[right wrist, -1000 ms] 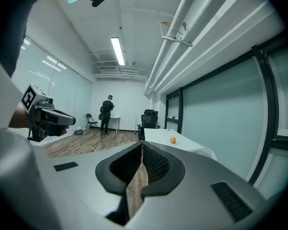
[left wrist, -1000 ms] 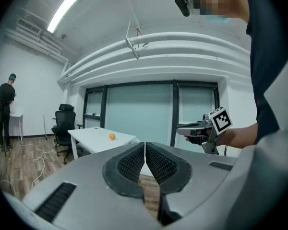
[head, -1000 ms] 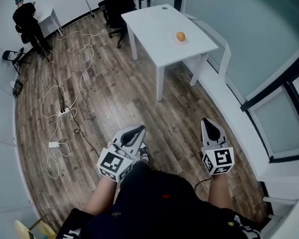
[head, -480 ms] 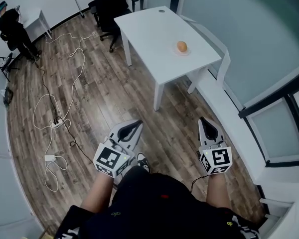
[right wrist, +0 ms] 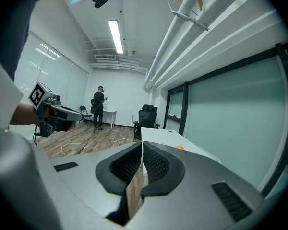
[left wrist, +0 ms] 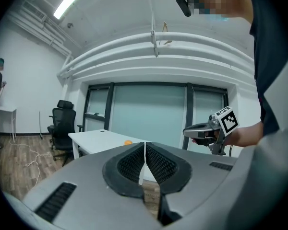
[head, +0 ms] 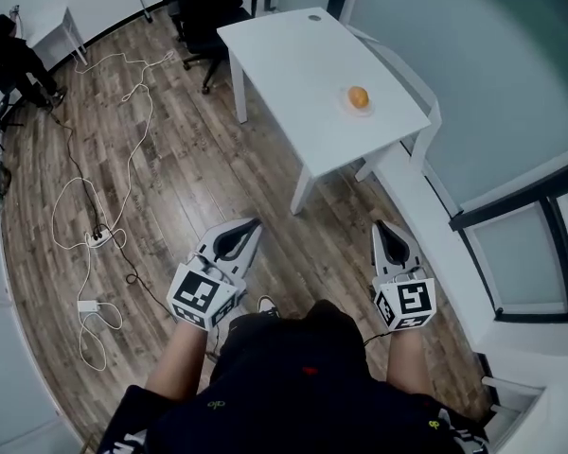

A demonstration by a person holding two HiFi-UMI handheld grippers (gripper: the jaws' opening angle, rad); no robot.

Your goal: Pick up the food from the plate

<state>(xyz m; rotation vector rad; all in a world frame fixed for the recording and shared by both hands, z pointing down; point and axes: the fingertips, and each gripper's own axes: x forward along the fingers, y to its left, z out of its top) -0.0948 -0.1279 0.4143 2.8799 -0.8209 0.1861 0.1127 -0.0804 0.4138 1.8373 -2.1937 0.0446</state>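
An orange round food (head: pixel 359 96) lies on a small white plate (head: pixel 346 108) near the right edge of a white table (head: pixel 293 55). Both grippers hang over the wooden floor, well short of the table. My left gripper (head: pixel 255 222) is shut and empty, and so is my right gripper (head: pixel 380 225). In the left gripper view the food (left wrist: pixel 128 142) shows far off on the table (left wrist: pixel 93 138), beyond the shut left gripper (left wrist: pixel 145 145). In the right gripper view the food (right wrist: pixel 180 147) sits just past the shut right gripper (right wrist: pixel 142 145).
A black office chair (head: pixel 204 8) stands behind the table. Cables and a power strip (head: pixel 97 237) trail over the floor at left. A person (head: pixel 5 50) stands by a small white desk (head: pixel 57 25) far left. A white ledge (head: pixel 435 225) under a glass wall runs along the right.
The table and food have drifted lower and rightward in the head view and look nearer. Both grippers have moved forward toward the table, still shut.
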